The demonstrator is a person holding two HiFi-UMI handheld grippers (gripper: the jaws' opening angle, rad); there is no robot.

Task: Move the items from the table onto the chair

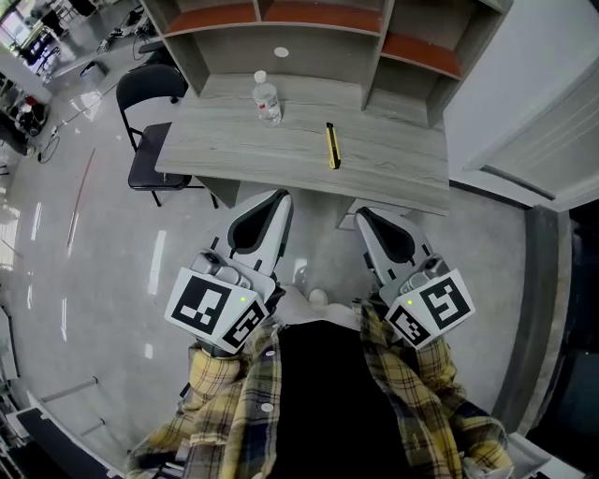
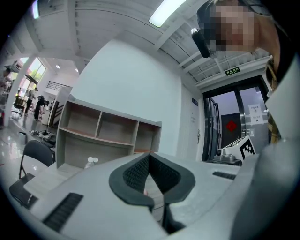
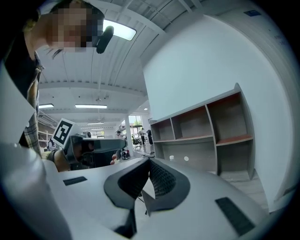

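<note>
A clear water bottle with a white cap lies on the grey wooden table, left of centre. A yellow and black utility knife lies on the table to its right. A black chair stands at the table's left end. My left gripper is held level just short of the table's near edge, shut and empty. My right gripper is beside it, also shut and empty. In the left gripper view the bottle shows beyond the closed jaws.
An open shelf unit with orange-brown boards stands on the back of the table. A white wall and door frame run along the right. Glossy floor spreads to the left, with more chairs and equipment far off at upper left.
</note>
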